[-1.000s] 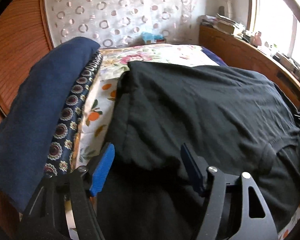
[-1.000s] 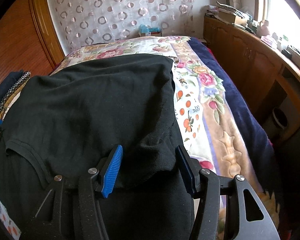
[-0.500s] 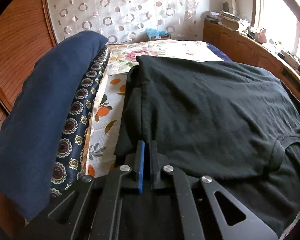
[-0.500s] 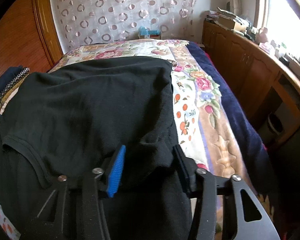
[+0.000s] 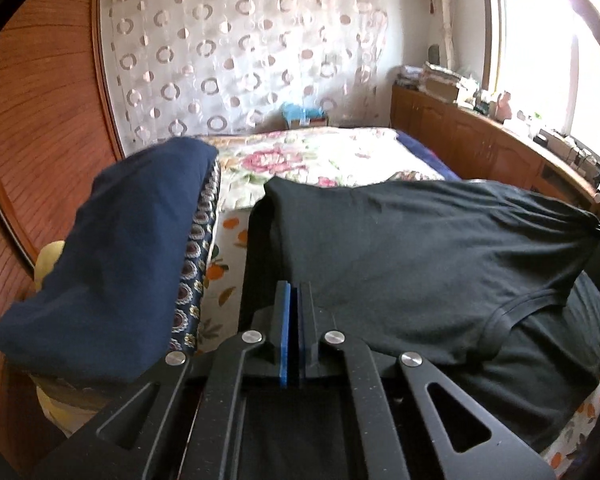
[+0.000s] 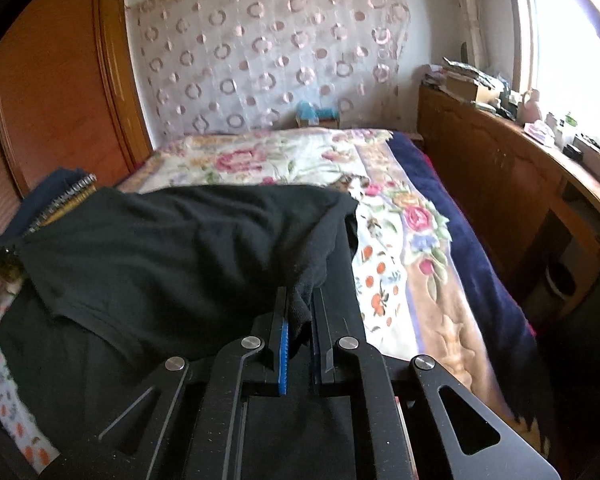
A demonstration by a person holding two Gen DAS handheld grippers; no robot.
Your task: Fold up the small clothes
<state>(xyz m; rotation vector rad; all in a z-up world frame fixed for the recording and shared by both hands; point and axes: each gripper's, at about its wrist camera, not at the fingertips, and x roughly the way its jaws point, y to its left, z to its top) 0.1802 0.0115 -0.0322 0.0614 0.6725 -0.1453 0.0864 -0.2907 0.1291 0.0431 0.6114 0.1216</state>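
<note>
A black T-shirt (image 5: 420,248) lies spread on the bed, its near edge raised and stretched between my two grippers. My left gripper (image 5: 295,292) is shut on the shirt's left near corner, with a thin dark layer of cloth pinched between the blue pad and the black one. In the right wrist view the same black T-shirt (image 6: 172,248) fills the left half. My right gripper (image 6: 300,300) is shut on a bunched fold at its right near corner. A ribbed neckline (image 5: 512,312) shows at the lower right of the left wrist view.
A folded navy garment (image 5: 112,248) lies on a patterned cloth (image 5: 196,248) at the bed's left side. The floral bedspread (image 5: 320,156) runs back to a spotted curtain (image 5: 240,60). A wooden cabinet (image 6: 500,184) lines the right side, a wooden wardrobe (image 5: 28,140) the left.
Both grippers went from open around the shirt's near edge to shut on it, the left one first. Both have risen, lifting the cloth off the bed.
</note>
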